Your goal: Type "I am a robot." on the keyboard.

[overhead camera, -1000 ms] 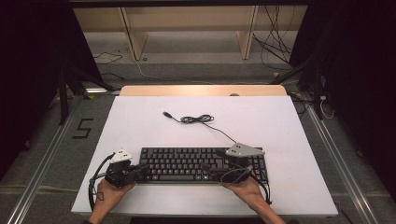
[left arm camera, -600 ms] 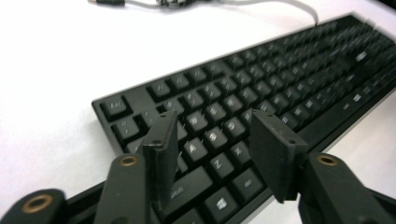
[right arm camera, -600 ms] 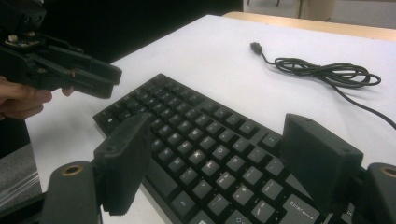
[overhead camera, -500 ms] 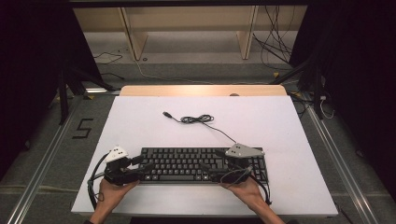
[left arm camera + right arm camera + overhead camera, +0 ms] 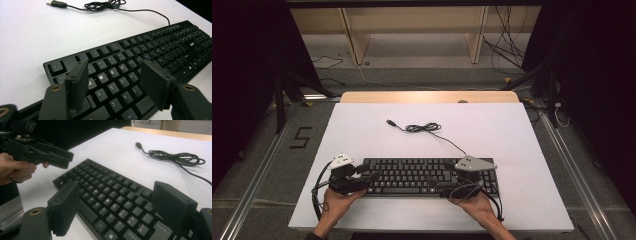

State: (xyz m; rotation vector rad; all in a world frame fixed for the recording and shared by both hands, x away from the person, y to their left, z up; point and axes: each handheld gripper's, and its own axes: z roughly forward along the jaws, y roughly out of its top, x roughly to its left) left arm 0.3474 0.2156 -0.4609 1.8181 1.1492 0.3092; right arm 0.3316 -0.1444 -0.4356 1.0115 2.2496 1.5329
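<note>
A black keyboard (image 5: 412, 172) lies along the near edge of the white table (image 5: 362, 130). Its cable runs back to a loose coil (image 5: 422, 128) and ends in a USB plug (image 5: 389, 122). My left gripper (image 5: 373, 176) is held over the keyboard's left end. In the left gripper view the keys (image 5: 150, 47) lie under the left gripper (image 5: 115, 72), whose jaws stand wide apart and hold nothing. My right gripper (image 5: 435, 184) hovers over the right half, also open (image 5: 116, 192) above the keys (image 5: 100, 182). The left gripper (image 5: 50, 155) and its hand (image 5: 15, 168) show in the right gripper view.
A wooden strip (image 5: 427, 96) borders the table's far edge, with pale shelving legs and loose floor cables behind it. Metal rails run along the floor on both sides, and a "5" mark (image 5: 301, 137) is on the floor at the left. The coiled cable (image 5: 175, 156) lies beyond the keyboard.
My left gripper has shifted slightly right and forward, so its jaws now reach over the keyboard's left end. The right gripper and the keyboard have hardly moved.
</note>
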